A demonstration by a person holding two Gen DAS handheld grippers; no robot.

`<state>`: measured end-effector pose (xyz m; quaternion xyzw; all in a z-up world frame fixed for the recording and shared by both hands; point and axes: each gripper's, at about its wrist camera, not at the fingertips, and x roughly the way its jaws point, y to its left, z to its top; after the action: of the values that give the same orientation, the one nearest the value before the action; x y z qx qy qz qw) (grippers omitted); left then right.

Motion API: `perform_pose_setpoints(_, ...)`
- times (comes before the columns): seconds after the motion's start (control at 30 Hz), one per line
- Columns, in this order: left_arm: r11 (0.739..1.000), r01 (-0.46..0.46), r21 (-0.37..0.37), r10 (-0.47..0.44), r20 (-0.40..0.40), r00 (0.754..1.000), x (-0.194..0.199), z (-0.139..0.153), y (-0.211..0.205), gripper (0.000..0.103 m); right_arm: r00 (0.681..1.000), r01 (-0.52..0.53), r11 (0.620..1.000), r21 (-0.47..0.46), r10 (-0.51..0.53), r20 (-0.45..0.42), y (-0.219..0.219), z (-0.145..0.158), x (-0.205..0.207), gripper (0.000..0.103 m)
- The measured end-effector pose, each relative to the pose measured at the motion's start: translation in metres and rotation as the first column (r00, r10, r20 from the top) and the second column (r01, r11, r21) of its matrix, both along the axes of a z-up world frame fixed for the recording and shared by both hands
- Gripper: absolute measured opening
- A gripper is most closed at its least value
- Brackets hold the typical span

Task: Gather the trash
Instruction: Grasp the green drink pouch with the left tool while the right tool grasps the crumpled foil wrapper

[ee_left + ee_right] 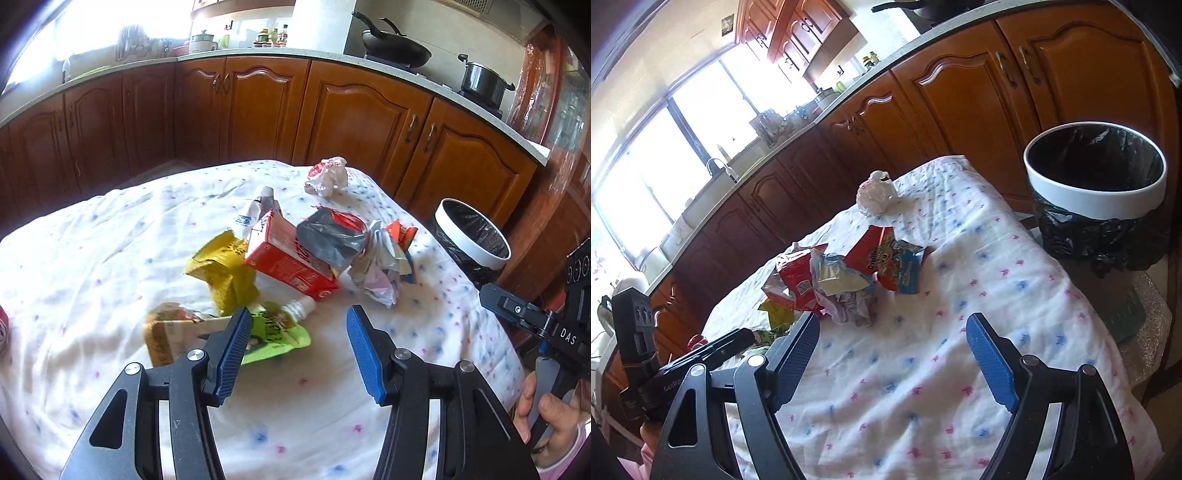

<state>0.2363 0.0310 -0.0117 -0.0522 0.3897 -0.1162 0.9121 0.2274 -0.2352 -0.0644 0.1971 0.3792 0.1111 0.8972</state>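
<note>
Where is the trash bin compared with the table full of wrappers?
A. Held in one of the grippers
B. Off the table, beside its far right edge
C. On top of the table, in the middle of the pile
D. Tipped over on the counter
B: the white-rimmed trash bin with its black liner stands upright just past the edge of the cloth-covered table, while both grippers are open and empty.

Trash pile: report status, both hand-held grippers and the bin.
Left hand-held gripper open, empty. Right hand-held gripper open, empty. Trash pile on the cloth, uncollected. Bin beside the table, mouth unobstructed.
</note>
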Motion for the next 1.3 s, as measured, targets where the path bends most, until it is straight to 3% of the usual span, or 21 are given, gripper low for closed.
perform_pose_setpoints(0.1, 0.999, 0.028, 0.020, -0.028, 0.003, 1.000, 0.005, 0.004, 0.017, 0.053, 0.999, -0.044, 0.999, -0.011, 0.044, 0.004, 0.016, 0.000, 0.011, 0.081)
perform_pose_setpoints(0.27, 0.992, 0.088, 0.093, -0.087, -0.012, 0.996, 0.016, 0.003, 0.034, 0.053, 0.994, -0.106, 0.994, -0.031, 0.106, 0.001, 0.041, 0.000, 0.030, 0.065)
perform_pose_setpoints(0.6, 0.958, 0.237, 0.160, -0.215, -0.146, 0.966, 0.040, -0.031, 0.038, 0.051, 0.989, -0.144, 0.987, -0.077, 0.140, -0.049, 0.067, -0.021, 0.073, 0.064)
perform_pose_setpoints(0.7, 0.947, 0.274, 0.165, -0.252, -0.143, 0.957, 0.032, -0.029, 0.035, 0.039, 0.987, -0.154, 0.983, -0.103, 0.148, -0.065, 0.072, -0.028, 0.080, 0.046)
perform_pose_setpoints(0.77, 0.940, 0.295, 0.173, -0.271, -0.149, 0.951, 0.029, -0.028, 0.032, 0.034, 0.985, -0.163, 0.980, -0.116, 0.155, -0.072, 0.075, -0.030, 0.081, 0.024)
perform_pose_setpoints(0.8, 0.935, 0.303, 0.184, -0.277, -0.152, 0.949, 0.027, -0.028, 0.029, 0.025, 0.984, -0.169, 0.978, -0.123, 0.161, -0.071, 0.077, -0.031, 0.080, 0.022)
perform_pose_setpoints(0.9, 0.927, 0.316, 0.202, -0.287, -0.161, 0.944, 0.023, -0.026, 0.024, 0.015, 0.983, -0.178, 0.975, -0.131, 0.170, -0.067, 0.080, -0.029, 0.075, 0.014)
perform_pose_setpoints(1.03, 0.920, 0.311, 0.240, -0.281, -0.155, 0.947, 0.013, -0.022, 0.013, 0.011, 0.980, -0.193, 0.976, -0.103, 0.187, -0.063, 0.079, -0.024, 0.064, 0.011)
perform_pose_setpoints(1.1, 0.927, 0.307, 0.213, -0.279, -0.152, 0.948, 0.009, -0.020, 0.010, 0.001, 0.980, -0.195, 0.977, -0.090, 0.190, -0.057, 0.078, -0.021, 0.057, 0.010)
perform_pose_setpoints(1.3, 0.964, 0.251, 0.087, -0.239, -0.122, 0.963, 0.006, -0.010, 0.003, 0.001, 0.986, -0.164, 0.984, -0.067, 0.163, -0.024, 0.058, -0.005, 0.030, 0.010)
